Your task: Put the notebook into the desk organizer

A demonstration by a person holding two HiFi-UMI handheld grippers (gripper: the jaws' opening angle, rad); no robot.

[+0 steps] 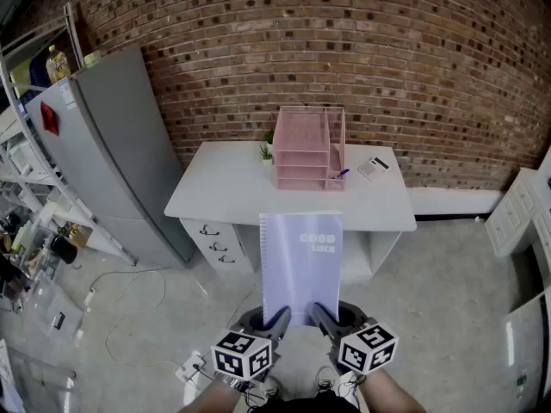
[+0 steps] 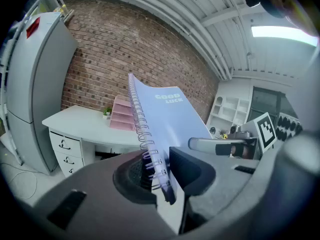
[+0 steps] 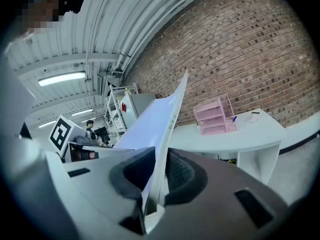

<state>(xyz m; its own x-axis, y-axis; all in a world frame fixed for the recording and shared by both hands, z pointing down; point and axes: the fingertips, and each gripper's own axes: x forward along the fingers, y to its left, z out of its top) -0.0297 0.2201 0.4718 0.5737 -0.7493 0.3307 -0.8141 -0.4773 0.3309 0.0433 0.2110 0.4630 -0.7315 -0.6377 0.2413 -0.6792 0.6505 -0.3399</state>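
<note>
Facing desk (image 1: pixel 215 192), tongs (image 1: pixel 280 318) (image 1: pixel 321 314) clamp notebook (image 1: pixel 300 261).

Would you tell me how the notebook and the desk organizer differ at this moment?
The notebook is pale blue and flat; the desk organizer is pink and tiered. The notebook is held in the air by the left gripper and right gripper; the desk organizer stands on the white desk.
</note>
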